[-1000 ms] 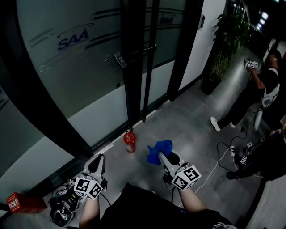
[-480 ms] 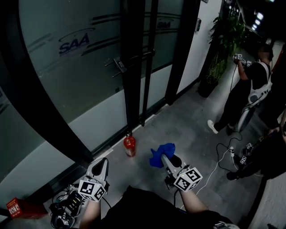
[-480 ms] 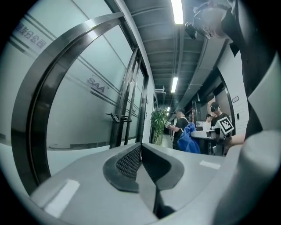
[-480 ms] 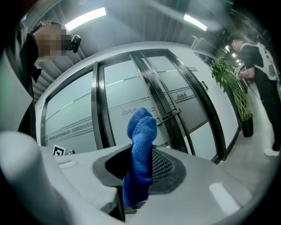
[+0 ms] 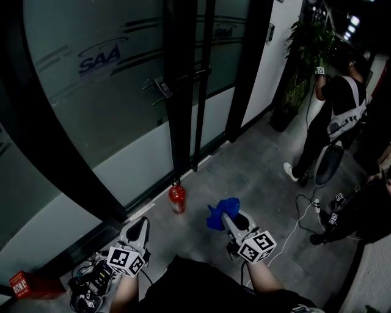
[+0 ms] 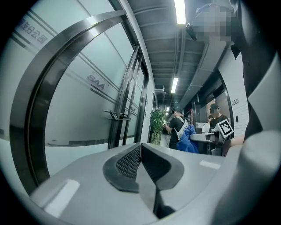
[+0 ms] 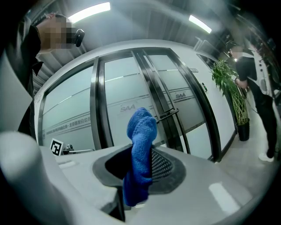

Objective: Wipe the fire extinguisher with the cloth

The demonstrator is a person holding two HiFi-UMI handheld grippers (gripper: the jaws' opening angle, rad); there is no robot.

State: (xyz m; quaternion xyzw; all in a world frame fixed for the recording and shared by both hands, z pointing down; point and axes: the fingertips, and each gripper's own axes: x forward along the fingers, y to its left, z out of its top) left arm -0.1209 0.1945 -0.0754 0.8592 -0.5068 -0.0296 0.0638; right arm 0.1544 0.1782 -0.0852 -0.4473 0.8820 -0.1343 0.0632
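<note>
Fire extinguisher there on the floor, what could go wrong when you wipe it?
It might tip: the fire extinguisher stands alone on the floor close to the glass door, and the left gripper is shut, not steadying it. The cloth is only pinched in the right gripper, so hard rubbing could pull it free.

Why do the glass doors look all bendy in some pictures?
Right gripper view: the wide-angle lens bows the black-framed glass doors into arcs and its edges blur, yet the blue fluffy cloth looks sharp. Left gripper view: same bowing, plus a glaring white ceiling light strip. Head view: dim, with straighter door lines; the small red fire extinguisher shows clearly.
</note>
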